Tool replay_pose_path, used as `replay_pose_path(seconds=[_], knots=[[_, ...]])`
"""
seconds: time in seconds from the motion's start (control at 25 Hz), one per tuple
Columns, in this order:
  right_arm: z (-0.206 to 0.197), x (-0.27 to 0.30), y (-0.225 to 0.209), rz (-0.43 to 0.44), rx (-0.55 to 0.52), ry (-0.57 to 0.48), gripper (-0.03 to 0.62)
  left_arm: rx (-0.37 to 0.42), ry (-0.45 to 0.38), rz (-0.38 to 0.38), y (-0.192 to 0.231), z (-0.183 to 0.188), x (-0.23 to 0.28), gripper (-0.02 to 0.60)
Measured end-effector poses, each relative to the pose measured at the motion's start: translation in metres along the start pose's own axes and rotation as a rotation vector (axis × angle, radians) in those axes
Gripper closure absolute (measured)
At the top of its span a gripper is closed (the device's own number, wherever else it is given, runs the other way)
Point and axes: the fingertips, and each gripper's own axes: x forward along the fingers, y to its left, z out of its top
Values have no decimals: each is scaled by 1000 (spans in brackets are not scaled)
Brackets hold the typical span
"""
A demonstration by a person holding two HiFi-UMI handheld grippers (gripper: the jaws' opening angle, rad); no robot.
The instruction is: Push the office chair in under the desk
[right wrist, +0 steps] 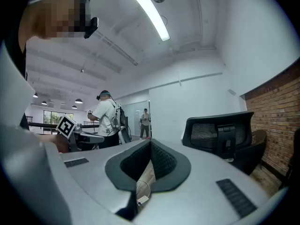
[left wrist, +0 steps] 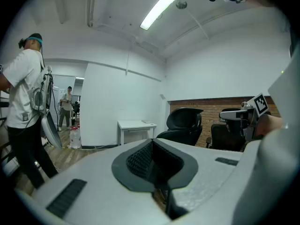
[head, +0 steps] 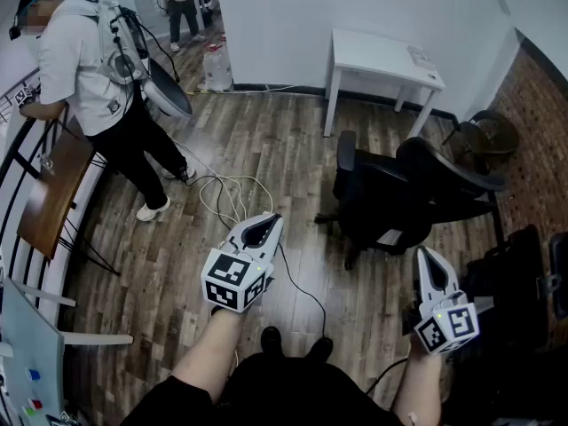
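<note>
Wood floor, white desk at the wall — office chair stands clear of it.
We hold left gripper and right gripper near the chair — jaws closed, empty.

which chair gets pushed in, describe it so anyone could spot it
Start at the white desk against the far wall. On the wood floor right in front of it stands a black office chair. Unlike the round brown chair and the second black chair by the brick wall, it sits out in open floor.
</note>
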Motion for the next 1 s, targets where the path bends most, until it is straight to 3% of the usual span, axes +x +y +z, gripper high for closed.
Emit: replay_pose_path(seconds=[0.56,1.0], knots=[[-7,1,-9,2,24,7,591,1,35,-47,-24,-11,20,572],[-24,-38,-96,-38,124,9,591,3,57,-69,-93,-14,73,572]])
